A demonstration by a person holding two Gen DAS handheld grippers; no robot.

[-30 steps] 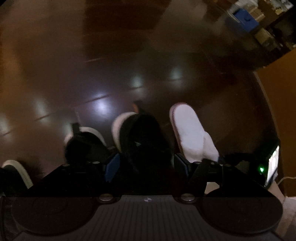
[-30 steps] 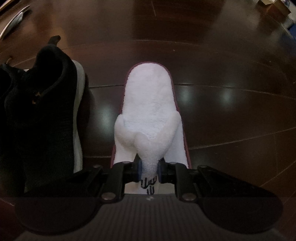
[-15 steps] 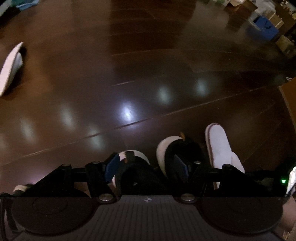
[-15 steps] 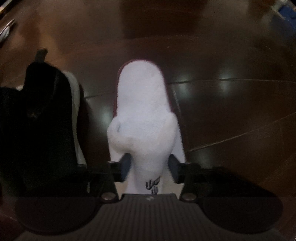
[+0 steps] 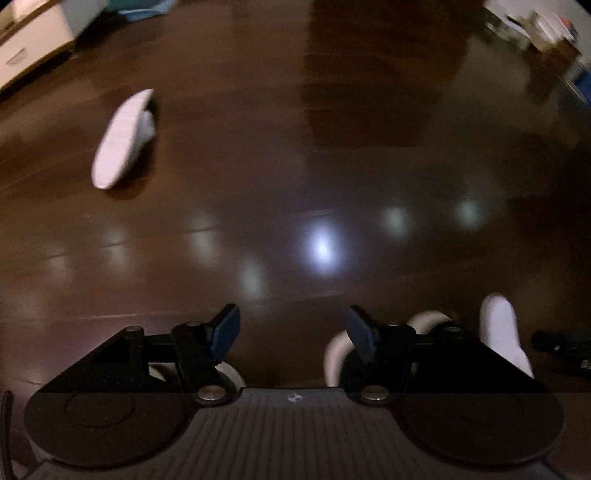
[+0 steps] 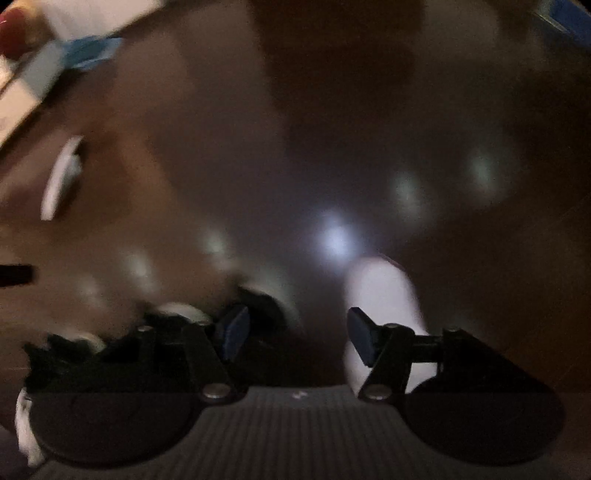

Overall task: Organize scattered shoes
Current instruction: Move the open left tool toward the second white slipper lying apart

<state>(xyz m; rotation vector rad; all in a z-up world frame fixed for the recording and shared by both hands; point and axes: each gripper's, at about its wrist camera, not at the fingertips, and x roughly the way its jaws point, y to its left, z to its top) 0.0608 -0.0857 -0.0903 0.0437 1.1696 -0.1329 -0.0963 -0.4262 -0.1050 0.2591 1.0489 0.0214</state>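
My left gripper (image 5: 293,330) is open over bare dark floor with nothing between its fingers. A lone white slipper (image 5: 122,138) lies far off at the upper left, tipped on its side. Behind the right finger sit black shoes with white soles (image 5: 424,325) and a white slipper (image 5: 500,334), lined up side by side. The right wrist view is blurred. My right gripper (image 6: 297,334) is open and empty; the white slipper (image 6: 380,291) lies behind its right finger, black shoes (image 6: 258,310) behind its left. The far slipper (image 6: 61,175) shows at the left.
Dark glossy wooden floor (image 5: 332,166) with light reflections fills the middle. White furniture (image 5: 33,55) and a blue item (image 5: 144,11) stand at the far left. Boxes (image 5: 535,26) sit at the far right. A black device (image 5: 561,345) lies at the right edge.
My right gripper has let go of the white slipper and opened. Both grippers have pulled back and tilted up; the left swung off the black shoes, bringing the far slipper into view.
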